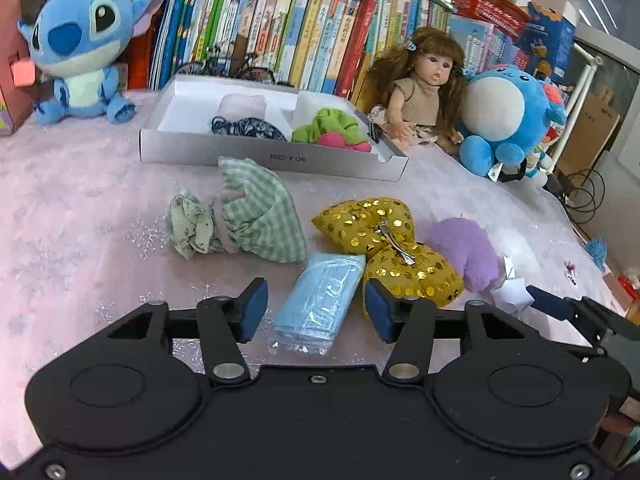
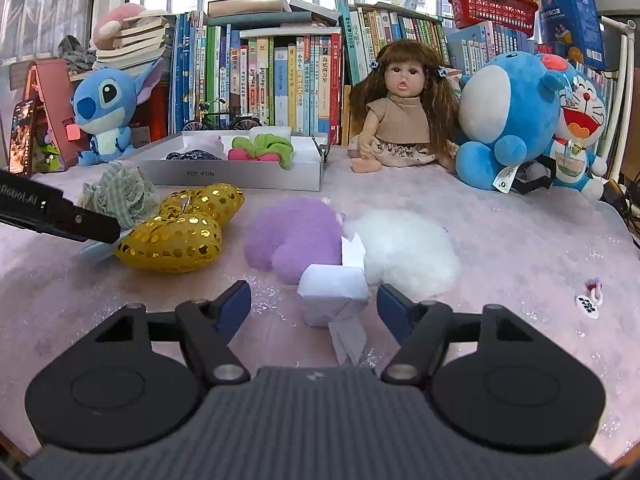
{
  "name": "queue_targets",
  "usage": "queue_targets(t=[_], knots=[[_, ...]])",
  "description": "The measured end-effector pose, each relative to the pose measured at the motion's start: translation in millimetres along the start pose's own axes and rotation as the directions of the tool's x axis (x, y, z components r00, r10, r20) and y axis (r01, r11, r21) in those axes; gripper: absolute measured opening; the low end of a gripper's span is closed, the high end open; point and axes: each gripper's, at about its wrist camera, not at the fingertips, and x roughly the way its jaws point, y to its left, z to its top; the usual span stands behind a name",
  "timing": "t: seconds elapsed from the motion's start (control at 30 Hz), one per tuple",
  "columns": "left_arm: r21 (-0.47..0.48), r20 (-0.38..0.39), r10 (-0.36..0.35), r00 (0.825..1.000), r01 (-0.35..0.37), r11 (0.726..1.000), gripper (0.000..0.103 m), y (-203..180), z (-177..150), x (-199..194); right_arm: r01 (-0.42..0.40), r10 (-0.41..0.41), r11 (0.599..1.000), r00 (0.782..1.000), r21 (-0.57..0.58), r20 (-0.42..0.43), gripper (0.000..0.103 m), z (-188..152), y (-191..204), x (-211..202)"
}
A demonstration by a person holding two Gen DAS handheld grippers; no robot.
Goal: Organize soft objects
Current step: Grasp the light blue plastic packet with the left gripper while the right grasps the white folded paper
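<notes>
1. Soft objects lie loose mid-frame on the pink tabletop point(image 1: 80, 200): green gingham pouch point(image 1: 260, 212), gold sequin bow point(image 1: 384, 240), purple plush point(image 2: 292, 236), white fluff point(image 2: 404, 248).
2. White box point(image 1: 256, 152), upper centre, holds scrunchies point(image 1: 332, 132).
3. Left tool point(image 1: 316, 312) released, straddling blue mask pack point(image 1: 316, 300), pads clear.
4. Right tool point(image 2: 314, 304) released around white paper tag point(image 2: 332, 292).

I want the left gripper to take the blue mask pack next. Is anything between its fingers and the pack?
Nothing visible blocks it. The blue mask pack lies between the open left gripper fingers, untouched. The gold sequined bow crowds the right finger.
</notes>
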Motion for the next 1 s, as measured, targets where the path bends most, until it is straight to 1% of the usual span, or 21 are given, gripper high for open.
queue_targets(t=[0.13,0.2,0.3,0.33,0.37,0.4,0.43,0.53,0.73,1.0], knots=[[-0.012,-0.041,0.012,0.999,-0.013,1.000,0.053,1.7,-0.5,11.3,0.002,-0.002,1.000,1.000,0.010,-0.002,0.079,0.1,-0.5,0.0],[-0.002,-0.034,0.019,0.999,-0.019,1.000,0.053,0.3,-1.9,13.1,0.006,-0.006,1.000,1.000,0.017,-0.002,0.079,0.2,-0.8,-0.2],[0.015,-0.029,0.041,0.999,-0.041,0.999,0.045,-4.5,-4.6,14.1,0.009,-0.009,1.000,1.000,0.021,-0.002,0.079,0.3,-1.6,-0.1],[0.021,-0.029,0.044,0.999,-0.043,0.999,0.042,-6.3,-5.4,13.8,0.009,-0.009,1.000,1.000,0.021,-0.001,0.078,0.3,-1.5,-0.2],[0.026,-0.028,0.043,0.999,-0.042,0.999,0.041,-7.7,-6.1,13.2,0.009,-0.009,1.000,1.000,0.019,-0.001,0.077,0.3,-1.3,-0.3],[0.029,-0.025,0.042,0.999,-0.041,0.999,0.041,-9.3,-7.1,12.3,0.007,-0.007,1.000,1.000,0.018,0.000,0.074,0.6,-1.3,-0.2],[0.033,-0.023,0.041,0.999,-0.040,0.999,0.041,-10.5,-8.2,11.3,0.005,-0.005,1.000,1.000,0.017,0.000,0.068,0.5,-1.0,-0.3],[0.047,-0.015,0.050,0.999,-0.049,0.998,0.040,-14.1,-10.8,9.9,0.004,-0.004,1.000,1.000,0.023,0.002,0.057,-0.3,-0.1,-0.5],[0.052,0.003,0.059,0.998,-0.059,0.997,0.039,-15.8,-12.8,3.3,0.015,-0.016,1.000,0.999,0.024,0.028,0.044,-1.8,2.3,-4.8],[0.060,0.040,0.061,0.997,-0.063,0.996,0.039,-16.7,-11.3,-11.1,0.024,-0.026,0.998,0.998,0.051,0.049,0.044,-1.3,0.9,-10.5]])
